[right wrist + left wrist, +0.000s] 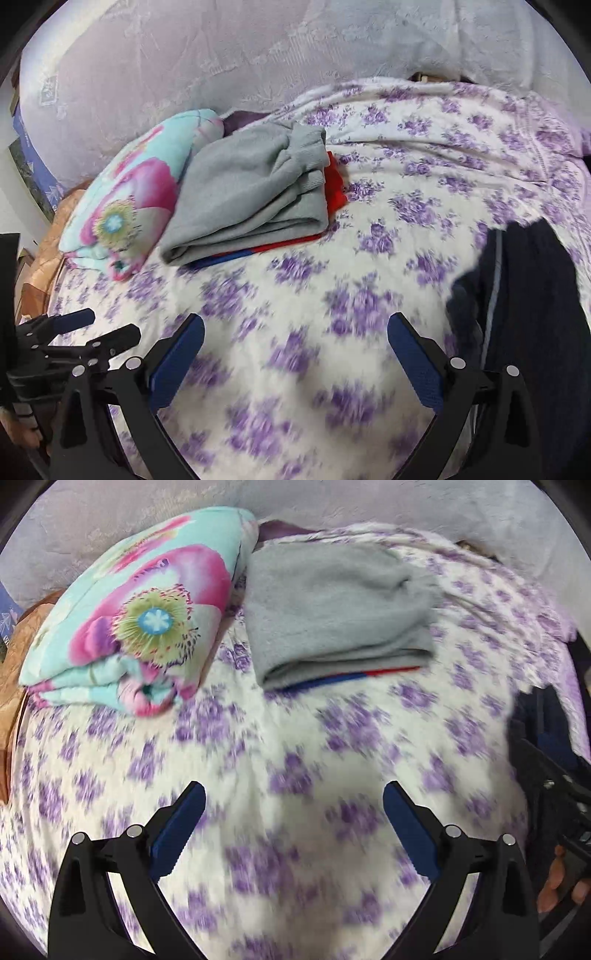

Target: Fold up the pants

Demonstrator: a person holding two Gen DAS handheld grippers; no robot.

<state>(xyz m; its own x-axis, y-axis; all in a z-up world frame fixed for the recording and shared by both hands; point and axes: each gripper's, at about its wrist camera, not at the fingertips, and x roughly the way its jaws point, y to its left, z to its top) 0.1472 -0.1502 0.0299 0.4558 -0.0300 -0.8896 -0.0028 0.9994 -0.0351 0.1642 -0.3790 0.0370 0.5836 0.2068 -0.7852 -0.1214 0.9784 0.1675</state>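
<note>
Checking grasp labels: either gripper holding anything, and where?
Nothing held. Left gripper and right gripper are both open over the floral bedsheet.

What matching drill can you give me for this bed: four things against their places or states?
Things:
1. gray pants
2. red and blue garment
3. flowered quilt
4. left claw

Places or states:
A. folded, beside the gray pants, toward the wall
B. open, nothing between its fingers
C. folded, on top of the stack
D. under the gray pants, edges peeking out

Pairs: 1-C, 2-D, 3-A, 4-B
</note>
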